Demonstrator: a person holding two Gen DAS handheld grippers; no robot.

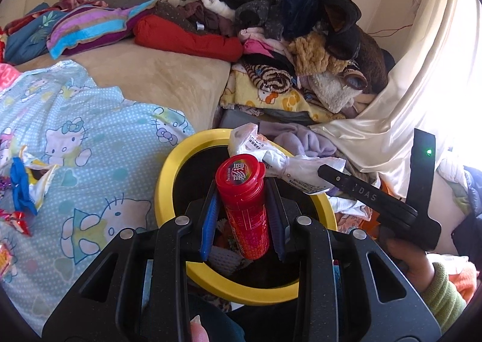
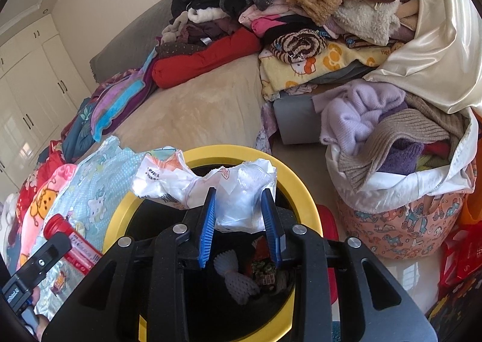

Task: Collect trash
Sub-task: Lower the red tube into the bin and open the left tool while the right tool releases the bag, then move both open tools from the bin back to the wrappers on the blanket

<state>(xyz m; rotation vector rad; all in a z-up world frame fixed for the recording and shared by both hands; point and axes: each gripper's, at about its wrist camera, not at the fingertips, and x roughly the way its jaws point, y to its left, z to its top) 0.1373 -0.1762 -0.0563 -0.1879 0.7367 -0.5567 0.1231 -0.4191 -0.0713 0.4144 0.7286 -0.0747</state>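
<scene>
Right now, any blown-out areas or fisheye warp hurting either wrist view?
Left wrist view: window light clips the right edge white behind the cream curtain; the red bottle in the left tool stays sharp. Right wrist view: evenly lit, glare only on the satin sheet; the yellow bin rim bends, black corners vignette.

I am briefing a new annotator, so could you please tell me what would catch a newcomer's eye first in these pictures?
First, the yellow-rimmed bin in the middle, with both tools over its opening: the left tool grips a red bottle and the right tool a crumpled white wrapper. Behind it, a tall heap of clothes covers the bed's far right side. More wrappers lie on the blue cartoon-cat quilt at left.
</scene>
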